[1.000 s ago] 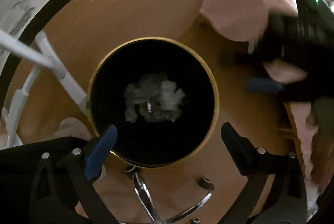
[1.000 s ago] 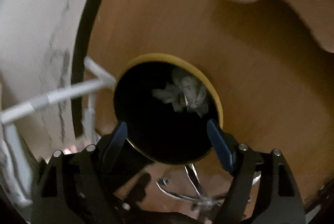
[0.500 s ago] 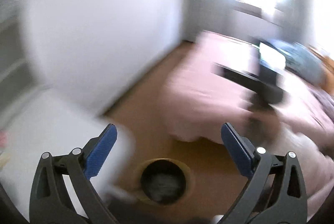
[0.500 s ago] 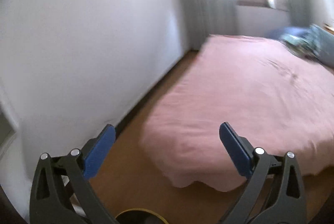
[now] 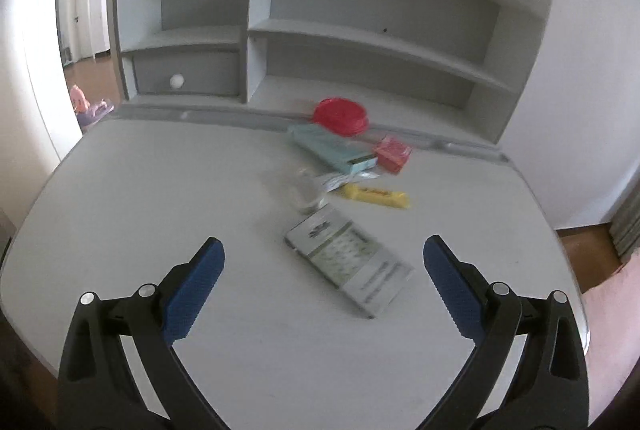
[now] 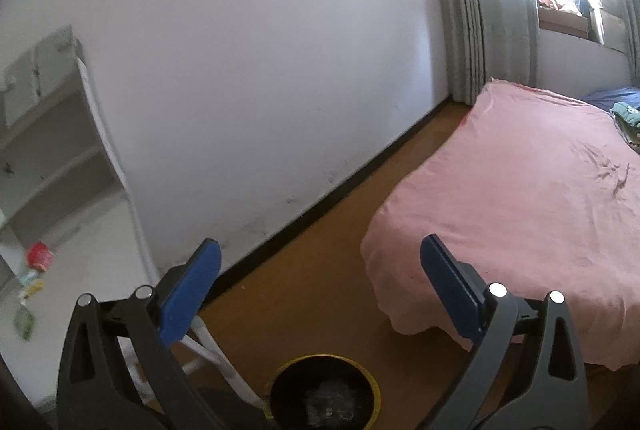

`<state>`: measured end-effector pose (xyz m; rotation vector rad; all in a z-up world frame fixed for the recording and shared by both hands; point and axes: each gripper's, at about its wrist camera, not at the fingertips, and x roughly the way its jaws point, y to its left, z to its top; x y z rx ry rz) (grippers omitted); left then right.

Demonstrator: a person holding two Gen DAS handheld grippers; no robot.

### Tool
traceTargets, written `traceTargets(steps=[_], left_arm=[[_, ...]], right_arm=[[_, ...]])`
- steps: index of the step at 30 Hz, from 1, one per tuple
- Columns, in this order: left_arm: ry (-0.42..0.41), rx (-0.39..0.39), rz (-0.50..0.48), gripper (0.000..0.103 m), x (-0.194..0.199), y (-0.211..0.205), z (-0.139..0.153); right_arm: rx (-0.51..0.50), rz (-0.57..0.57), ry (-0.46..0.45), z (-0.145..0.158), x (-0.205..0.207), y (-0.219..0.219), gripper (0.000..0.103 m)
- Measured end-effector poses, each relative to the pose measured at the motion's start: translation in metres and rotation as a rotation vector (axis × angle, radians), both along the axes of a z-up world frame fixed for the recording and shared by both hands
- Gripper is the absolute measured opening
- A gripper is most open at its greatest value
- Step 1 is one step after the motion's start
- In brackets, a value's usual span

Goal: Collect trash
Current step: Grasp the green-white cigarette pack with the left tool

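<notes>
In the left wrist view, trash lies on a white desk (image 5: 160, 189): a grey-green flat carton (image 5: 348, 266), a crumpled clear wrapper (image 5: 304, 189), a yellow wrapper (image 5: 376, 195), a teal box (image 5: 330, 147), a small red box (image 5: 393, 153) and a red lid (image 5: 340, 115). My left gripper (image 5: 320, 282) is open and empty above the desk's near part, the carton lying between its fingers further on. My right gripper (image 6: 318, 286) is open and empty above the floor. Below it stands a black bin with a yellow rim (image 6: 374, 382) holding crumpled trash (image 6: 330, 408).
Grey shelves (image 5: 360, 41) rise at the back of the desk. In the right wrist view a pink bed (image 6: 540, 197) fills the right, a white wall (image 6: 260, 69) the left, with wooden floor (image 6: 340, 238) between. The desk's edge with some trash (image 6: 38, 258) shows at far left.
Both grippers rose from over the bin. The left swung round to face the desk with the trash. The right tilted up toward the wall and bed, the bin now at its lower edge.
</notes>
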<state>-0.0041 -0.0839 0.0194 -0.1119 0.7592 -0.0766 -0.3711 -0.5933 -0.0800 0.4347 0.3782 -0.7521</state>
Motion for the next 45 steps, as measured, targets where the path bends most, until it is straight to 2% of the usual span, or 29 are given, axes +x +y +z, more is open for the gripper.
traceTargets(steps=[6, 11, 14, 17, 20, 25, 28, 31, 33, 35, 36, 38, 39, 40, 43, 45], left_arm=[[0.091, -0.001, 0.014, 0.097, 0.016, -0.007, -0.026], [0.146, 0.092, 0.033, 0.097, 0.050, -0.024, -0.050], [0.197, 0.139, 0.043, 0.097, 0.060, -0.031, -0.063], [0.196, 0.167, 0.024, 0.097, 0.056, -0.029, -0.066], [0.184, 0.200, 0.017, 0.097, 0.052, -0.017, -0.065], [0.204, 0.195, 0.046, 0.097, 0.048, 0.022, -0.060], [0.207, 0.149, 0.029, 0.097, 0.048, 0.034, -0.055], [0.191, 0.174, -0.028, 0.097, 0.049, 0.026, -0.055], [0.209, 0.191, -0.063, 0.097, 0.052, 0.021, -0.061], [0.195, 0.167, -0.080, 0.097, 0.052, 0.025, -0.065], [0.191, 0.170, -0.090, 0.095, 0.053, 0.026, -0.065], [0.173, 0.175, -0.112, 0.082, 0.056, 0.031, -0.062], [0.170, 0.177, -0.112, 0.079, 0.057, 0.034, -0.062], [0.164, 0.178, -0.115, 0.071, 0.058, 0.037, -0.061], [0.152, 0.179, -0.106, 0.056, 0.058, 0.052, -0.059], [0.152, 0.176, -0.094, 0.055, 0.060, 0.063, -0.059]], right_arm=[[-0.117, -0.047, -0.030, 0.034, -0.032, 0.020, 0.097], [-0.137, -0.083, -0.026, 0.039, -0.059, 0.008, 0.097], [-0.136, -0.082, -0.027, 0.038, -0.051, 0.000, 0.097], [-0.128, -0.062, -0.032, 0.034, -0.036, -0.006, 0.097], [-0.108, 0.000, -0.042, 0.027, -0.001, -0.009, 0.097], [-0.083, 0.195, -0.038, 0.019, 0.089, 0.020, 0.097], [-0.062, 0.347, -0.026, 0.013, 0.152, 0.053, 0.097], [-0.006, 0.583, 0.023, 0.005, 0.226, 0.098, 0.097], [0.024, 0.797, 0.075, -0.001, 0.274, 0.139, 0.097], [0.026, 0.958, 0.122, -0.003, 0.308, 0.178, 0.097], [0.014, 1.034, 0.145, -0.005, 0.326, 0.200, 0.096], [-0.050, 1.130, 0.201, -0.009, 0.353, 0.236, 0.095], [-0.094, 1.178, 0.233, -0.011, 0.369, 0.254, 0.090], [-0.123, 1.221, 0.260, -0.014, 0.382, 0.270, 0.087], [-0.165, 1.271, 0.337, -0.025, 0.405, 0.295, 0.081], [-0.194, 1.288, 0.382, -0.032, 0.421, 0.306, 0.078]])
